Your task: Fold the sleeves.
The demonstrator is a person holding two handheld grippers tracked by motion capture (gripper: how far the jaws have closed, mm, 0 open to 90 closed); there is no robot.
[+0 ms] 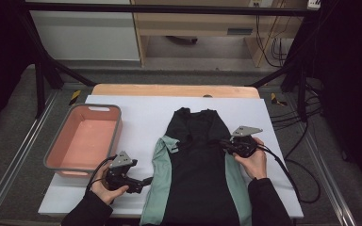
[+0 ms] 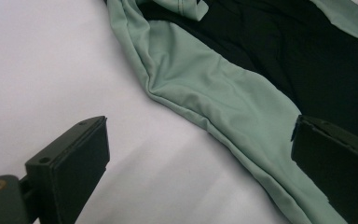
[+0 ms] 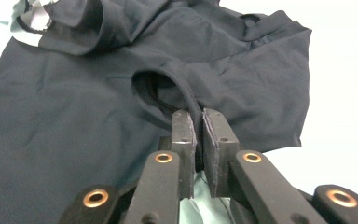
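black and mint-green shirt (image 1: 198,165) lies flat on the white desk (image 1: 136,113), pink bin (image 1: 86,141) at its 9 o'clock. right gripper (image 3: 198,122) pinched shut on a black fabric fold at the shirt's 3 o'clock edge. left gripper (image 2: 200,154) wide open, holding nothing, jaws straddling the green hem at 8 o'clock.

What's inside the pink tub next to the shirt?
Nothing that I can see. The pink tub shows its bare pink bottom. Its near wall hides a thin strip of the floor inside, so something very small and flat could be there.
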